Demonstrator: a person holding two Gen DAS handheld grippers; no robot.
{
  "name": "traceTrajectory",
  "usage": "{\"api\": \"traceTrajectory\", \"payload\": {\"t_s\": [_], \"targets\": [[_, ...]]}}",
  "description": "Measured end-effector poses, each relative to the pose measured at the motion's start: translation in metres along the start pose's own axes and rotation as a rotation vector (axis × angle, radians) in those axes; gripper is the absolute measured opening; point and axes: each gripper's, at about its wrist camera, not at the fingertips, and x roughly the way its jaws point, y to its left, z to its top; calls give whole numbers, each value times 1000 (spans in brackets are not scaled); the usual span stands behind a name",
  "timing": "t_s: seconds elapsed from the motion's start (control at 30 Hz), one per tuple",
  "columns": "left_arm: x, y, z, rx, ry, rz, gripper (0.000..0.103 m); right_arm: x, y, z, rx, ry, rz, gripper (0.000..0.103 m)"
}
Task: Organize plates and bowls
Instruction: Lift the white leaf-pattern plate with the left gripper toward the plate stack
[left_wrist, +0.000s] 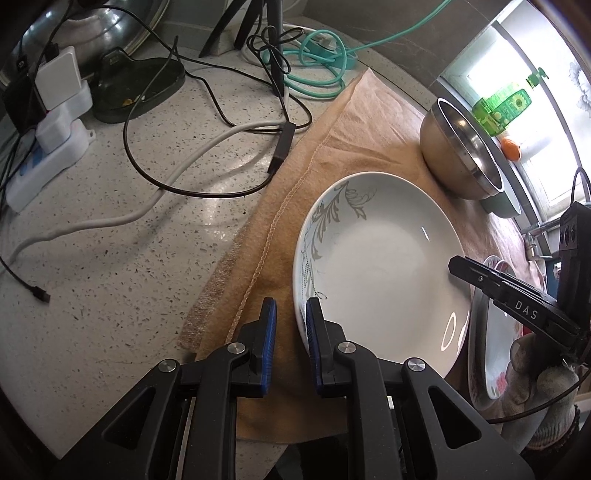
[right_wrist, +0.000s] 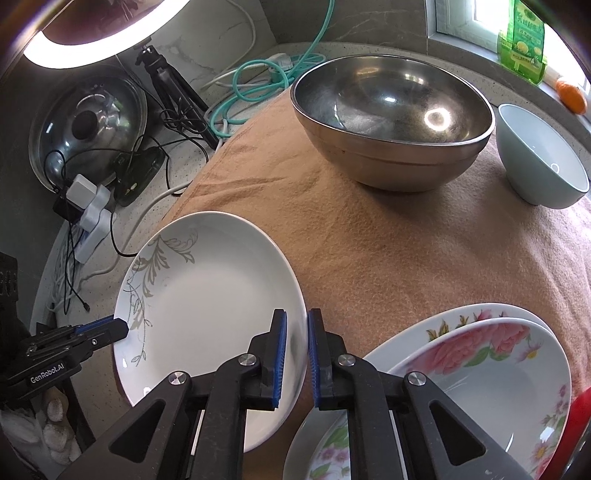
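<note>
White plate held by both rims (2 hand-held grippers clamped).

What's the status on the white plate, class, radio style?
Left gripper and right gripper both shut on white plate, opposite rims. Floral plates stacked alongside. Steel bowl beyond, clear.

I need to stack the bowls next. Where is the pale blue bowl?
In the right wrist view the pale blue bowl stands at the far right on the tan towel, beside the steel bowl, below the windowsill.
</note>
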Motion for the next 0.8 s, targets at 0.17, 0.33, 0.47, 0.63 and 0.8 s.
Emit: {"api": "traceTrajectory", "payload": {"t_s": [0.17,0.33,0.47,0.63,0.8], "targets": [[3,-4,-1,11,4,-4,10,-1,0,0,2,0,-1,9],[1,-6,-3,22,-4,4,10,-1,0,0,5,-2,-4,9],[1,-5,-3,12,-9,-3,10,0,2,0,6,-4,-11,9],[1,-4,-2,-6,-10,-9,10,0,1,0,14,-5,-11,9],[-2,-1,-1,-27,-11,-21,10,-1,0,-1,30,-5,-2,9]]}}
